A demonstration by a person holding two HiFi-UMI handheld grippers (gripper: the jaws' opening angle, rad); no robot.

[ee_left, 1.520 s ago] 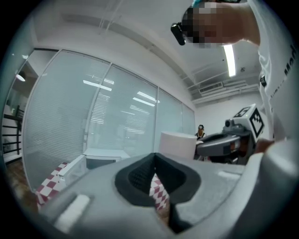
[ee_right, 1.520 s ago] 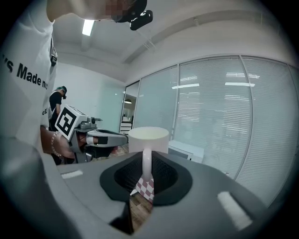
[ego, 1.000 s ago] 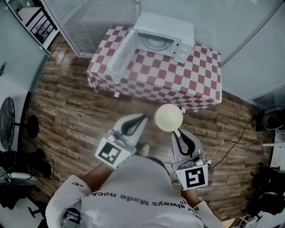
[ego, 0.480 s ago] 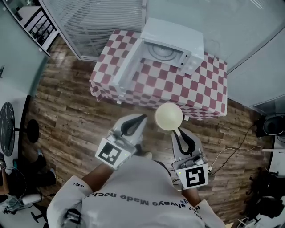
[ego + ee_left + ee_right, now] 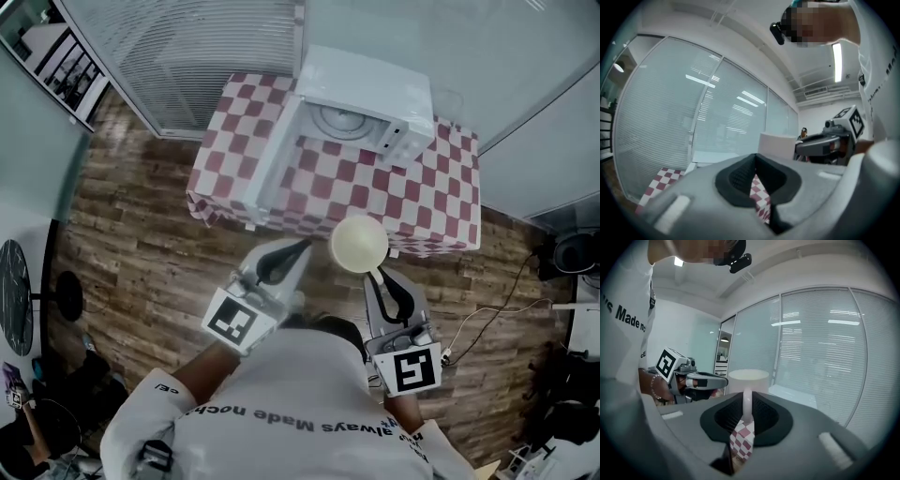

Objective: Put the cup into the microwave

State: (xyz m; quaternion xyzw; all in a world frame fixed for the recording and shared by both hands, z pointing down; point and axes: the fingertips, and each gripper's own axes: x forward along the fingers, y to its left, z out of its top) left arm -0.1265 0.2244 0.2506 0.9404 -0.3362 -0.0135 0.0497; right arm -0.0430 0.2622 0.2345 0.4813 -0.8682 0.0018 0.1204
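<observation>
The right gripper [image 5: 379,276] had its jaws clamped on the thin handle of the pale cream, round cup [image 5: 357,245]; its own view showed the handle pinched between the dark pads, with the cup [image 5: 748,379] upright just beyond the right gripper [image 5: 746,405]. The left gripper [image 5: 302,246] hung just beside the cup, not touching it; the left gripper [image 5: 755,161] had its jaws pressed together on nothing. The cup was up in the air at the near edge of the red-and-white checked table [image 5: 417,202], well short of the boxy white microwave [image 5: 380,89]; its door [image 5: 270,159] stood swung wide open to the left, with what looked like a round turntable [image 5: 336,119] inside; brown wood-plank floor [image 5: 141,244] lay below.
</observation>
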